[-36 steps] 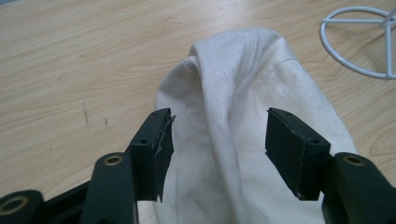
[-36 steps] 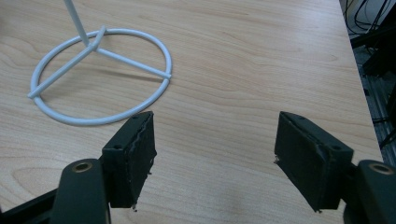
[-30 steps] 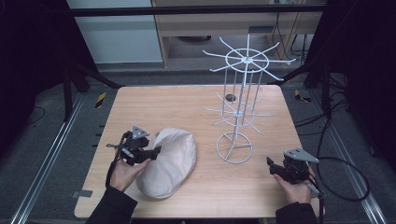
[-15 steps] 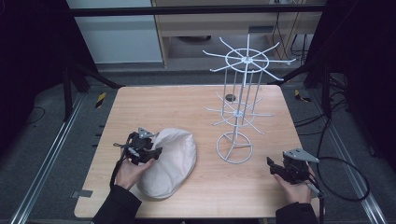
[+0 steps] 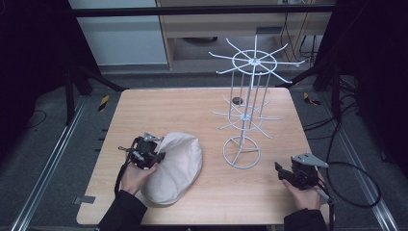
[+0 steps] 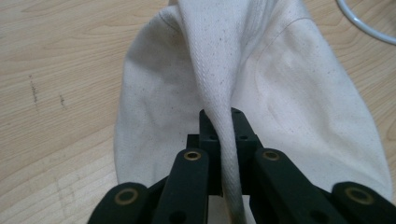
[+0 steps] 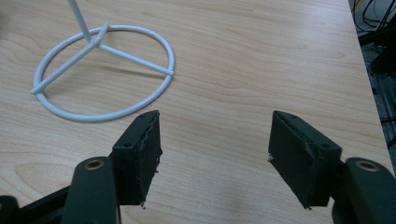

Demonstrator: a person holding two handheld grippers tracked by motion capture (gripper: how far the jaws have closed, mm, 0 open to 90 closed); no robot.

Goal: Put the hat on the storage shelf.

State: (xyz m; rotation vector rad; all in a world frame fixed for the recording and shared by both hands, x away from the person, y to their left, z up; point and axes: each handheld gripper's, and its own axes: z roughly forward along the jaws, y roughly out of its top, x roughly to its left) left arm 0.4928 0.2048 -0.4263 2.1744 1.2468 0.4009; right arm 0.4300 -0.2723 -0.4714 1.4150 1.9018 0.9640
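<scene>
A cream cloth cap [image 5: 175, 166] lies on the wooden table [image 5: 192, 110] at the front left. My left gripper [image 5: 153, 155] is shut on the cap's left edge. In the left gripper view a ridge of the cap's fabric [image 6: 219, 84] runs down between the closed jaws of that gripper [image 6: 223, 119]. A white wire rack [image 5: 248, 103] with spoke arms stands right of centre on a ring base [image 7: 100, 74]. At the front right my right gripper [image 5: 284, 172] rests open just above the table, and its jaws [image 7: 212, 154] hold nothing.
A small dark round object [image 5: 236, 100] sits on the table behind the rack. Black frame legs and cables stand beyond the table's sides. Bare wood lies between the cap and the rack base and along the table's far left.
My left gripper has moved in to the cap's left edge and shut on it, pulling up a fold of fabric. The right gripper has stayed put.
</scene>
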